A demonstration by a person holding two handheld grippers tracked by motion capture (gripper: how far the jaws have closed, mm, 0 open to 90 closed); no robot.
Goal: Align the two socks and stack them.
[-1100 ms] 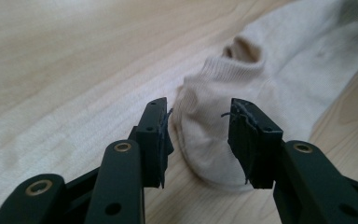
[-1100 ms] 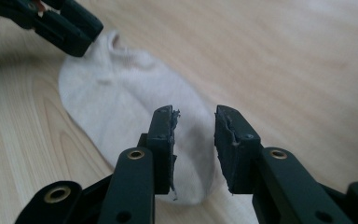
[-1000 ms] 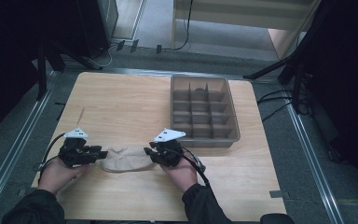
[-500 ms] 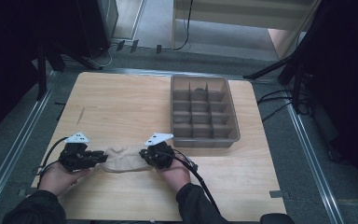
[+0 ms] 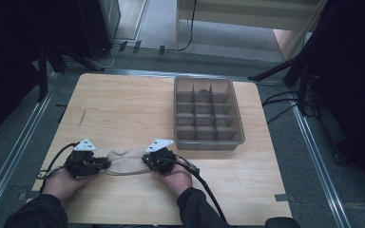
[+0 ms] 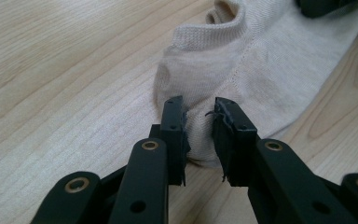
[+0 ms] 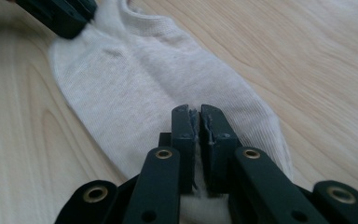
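Sock (image 5: 126, 160), beige, lay flat on table (image 5: 123, 109) near the front edge, stretched between both tools, at about 8 o'clock from the divided tray (image 5: 208, 112). Compared with a second earlier: both hands lower and closer to the wood, sock flatter. Left gripper (image 6: 199, 119) had just been closing; narrowed to a small gap with a raised fold of one sock end between the pads, pinch not fully made. Right gripper (image 7: 198, 116) nearly closed, clamped on a thin pinch of fabric at the opposite end. Judged as the grasp stage: both ends nearly secured, lift or fold ready once the left pinch was firm. Tray compartments mostly vacant; contents of the far row unclear.
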